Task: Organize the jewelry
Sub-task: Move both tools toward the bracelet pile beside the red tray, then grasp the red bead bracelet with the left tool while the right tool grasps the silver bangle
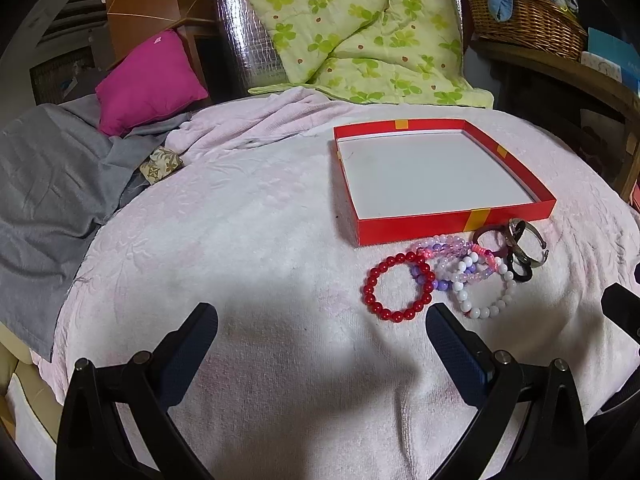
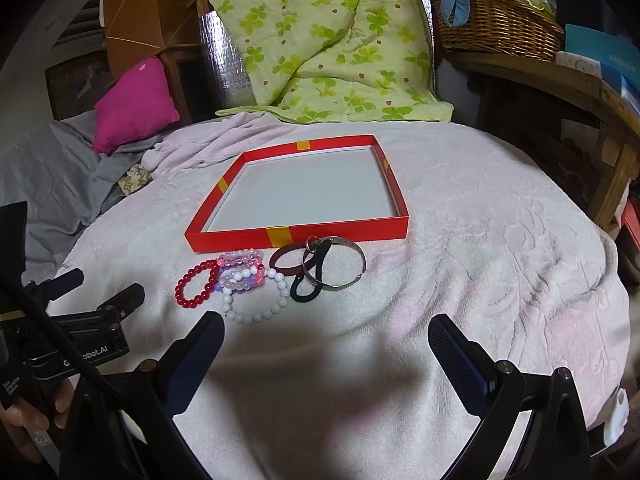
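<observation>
Black, both empty: the left hand-held gripper (image 1: 322, 322) and right hand-held gripper (image 2: 326, 334) hover with fingers spread above the bed (image 2: 460, 240). Ahead, tangled bracelets (image 2: 256, 280) lie beside the empty red tray (image 2: 296, 234). Nothing is sorted; next, pinch one bracelet free.

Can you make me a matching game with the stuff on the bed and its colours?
Things:
1. bead bracelet nearest the left gripper
2. pillow
3. quilt with clover leaves
4. basket

Colours:
A. light green
B. brown wicker
C. red
D. magenta pink

Pairs: 1-C, 2-D, 3-A, 4-B
</observation>
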